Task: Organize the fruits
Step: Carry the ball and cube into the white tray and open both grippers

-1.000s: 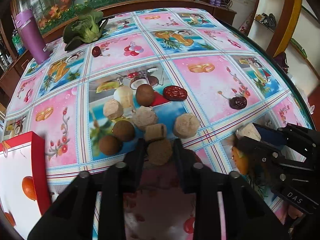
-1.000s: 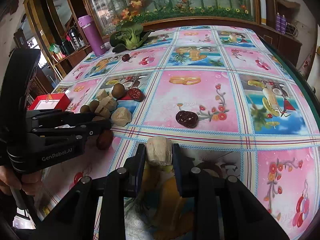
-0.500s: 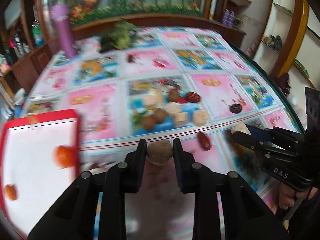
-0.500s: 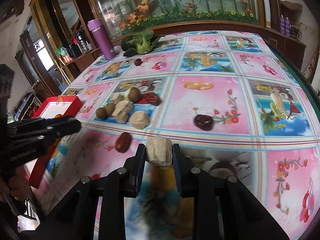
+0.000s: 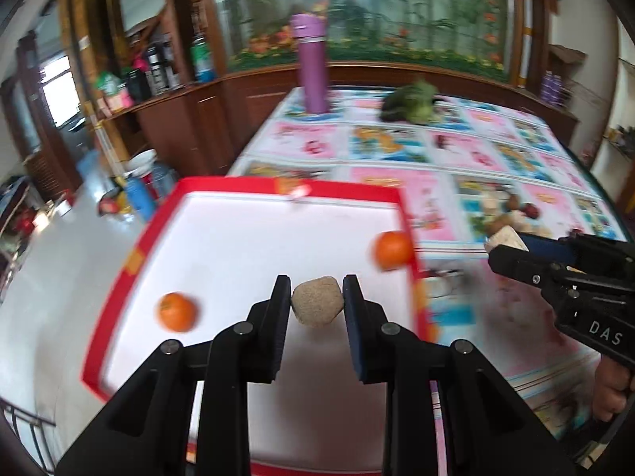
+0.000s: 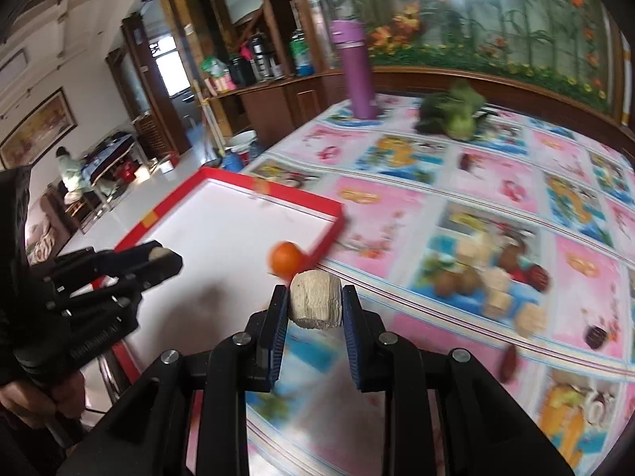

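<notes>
Left hand-held gripper (image 5: 317, 304) now over red-rimmed tray (image 5: 254, 189), gripping tan ball (image 5: 317, 305)

Red tray (image 5: 254, 190): white floor largely bare, open to entry from above; two oranges, one near the left wall (image 5: 176, 311), one against the right wall (image 5: 391, 250), obstruct those sides. Left gripper (image 5: 316, 304), clamped on a tan lump (image 5: 317, 301), hangs over the tray's near part. Right gripper (image 6: 315, 304), gripping a pale chunk (image 6: 315, 301), stands beside the tray's right wall. Loose fruit cluster (image 6: 492, 277) crowds mid-table; purple bottle (image 6: 357, 75) and greens (image 6: 452, 115) occupy the far edge
</notes>
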Tool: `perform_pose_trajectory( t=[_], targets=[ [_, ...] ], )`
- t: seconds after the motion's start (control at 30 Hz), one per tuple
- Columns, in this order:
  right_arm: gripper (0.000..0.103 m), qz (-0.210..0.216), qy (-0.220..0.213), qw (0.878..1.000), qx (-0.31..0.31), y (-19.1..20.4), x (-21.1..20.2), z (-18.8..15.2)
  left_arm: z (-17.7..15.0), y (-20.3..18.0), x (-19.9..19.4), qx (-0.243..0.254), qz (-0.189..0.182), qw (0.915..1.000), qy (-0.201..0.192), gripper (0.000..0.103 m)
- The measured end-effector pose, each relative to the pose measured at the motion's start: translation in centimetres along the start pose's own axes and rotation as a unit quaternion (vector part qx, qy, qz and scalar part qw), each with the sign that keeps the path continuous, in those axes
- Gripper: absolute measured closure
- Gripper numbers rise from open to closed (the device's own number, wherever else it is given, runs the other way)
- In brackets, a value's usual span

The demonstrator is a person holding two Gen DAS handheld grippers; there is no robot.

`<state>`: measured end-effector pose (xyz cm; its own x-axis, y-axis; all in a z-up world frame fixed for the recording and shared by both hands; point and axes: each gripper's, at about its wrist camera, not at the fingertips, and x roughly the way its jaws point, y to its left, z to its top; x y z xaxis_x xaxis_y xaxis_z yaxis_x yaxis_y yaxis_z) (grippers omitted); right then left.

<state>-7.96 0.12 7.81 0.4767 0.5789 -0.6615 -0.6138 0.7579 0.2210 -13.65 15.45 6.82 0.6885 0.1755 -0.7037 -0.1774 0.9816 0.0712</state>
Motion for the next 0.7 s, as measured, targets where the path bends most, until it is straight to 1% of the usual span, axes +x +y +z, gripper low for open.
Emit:
perform_pose_trajectory(
  t=[0.17, 0.27, 0.37, 0.47, 0.7],
  targets=[
    [0.078, 0.034, 0.024, 0.999, -0.008, 3.3, 3.3, 1.2, -0.6, 2.5, 0.3, -0.011, 0.039, 0.9992, -0.009, 0.074],
    [0.078, 0.049, 0.043, 0.998, -0.007, 4.4, 4.9, 1.2, -0.9, 3.9, 0.8, -0.021, 0.05, 0.9985, -0.005, 0.074],
    [0.078, 0.05, 0.061, 0.997, -0.016, 5.4, 6.4, 1.0, -1.1, 4.7, 1.3, -0.028, 0.061, 0.9977, 0.001, 0.074],
    [0.078, 0.052, 0.072, 0.996, -0.019, 5.8, 6.9, 0.7, -1.4, 5.4, 1.7, -0.033, 0.073, 0.9968, 0.006, 0.074],
    [0.078, 0.046, 0.09, 0.994, -0.03, 6.8, 7.8, -0.2, -2.0, 6.3, 2.4, -0.042, 0.086, 0.9953, 0.014, 0.074]
  ],
)
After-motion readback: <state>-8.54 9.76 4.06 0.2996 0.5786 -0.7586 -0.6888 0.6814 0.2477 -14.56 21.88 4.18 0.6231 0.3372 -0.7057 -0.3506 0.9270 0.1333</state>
